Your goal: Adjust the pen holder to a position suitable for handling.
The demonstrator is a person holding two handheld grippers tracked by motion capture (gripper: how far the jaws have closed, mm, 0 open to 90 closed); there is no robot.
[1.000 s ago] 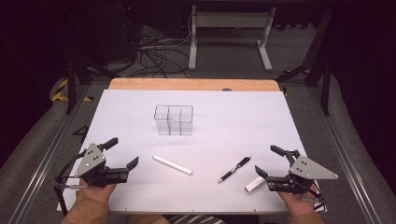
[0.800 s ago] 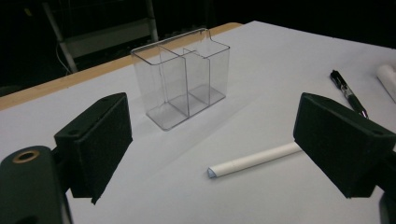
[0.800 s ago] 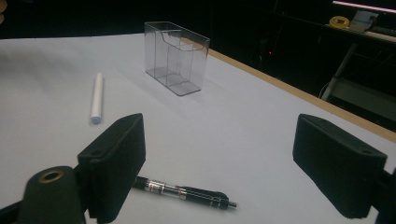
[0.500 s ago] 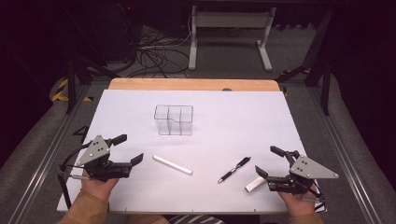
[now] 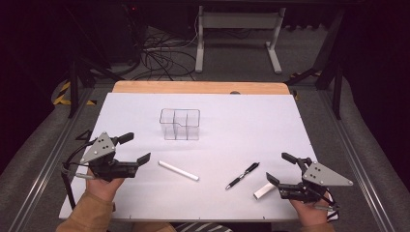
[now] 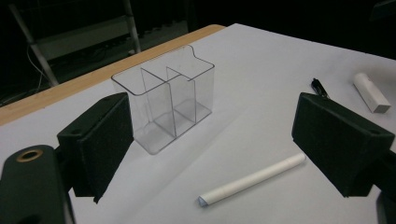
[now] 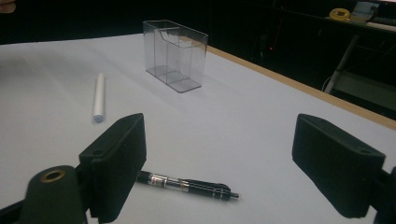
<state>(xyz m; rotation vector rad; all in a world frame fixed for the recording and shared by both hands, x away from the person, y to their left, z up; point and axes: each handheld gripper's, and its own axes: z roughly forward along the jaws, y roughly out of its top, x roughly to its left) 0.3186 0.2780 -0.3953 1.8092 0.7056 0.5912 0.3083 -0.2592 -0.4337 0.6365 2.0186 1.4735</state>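
Behind the spread right tongs point(image 7: 219, 172), the black pen point(image 7: 187, 184) is half hidden; left tongs point(image 6: 210, 140) likewise spread.

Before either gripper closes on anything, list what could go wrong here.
1. The round white stick lies flat beyond the open left gripper; it could roll away when a jaw touches it.
2. The clear plastic three-compartment holder stands empty and looks light; a nudge might tip it.
3. The slim black pen lies low between the open right gripper's jaws, so they may scrape the white tabletop.
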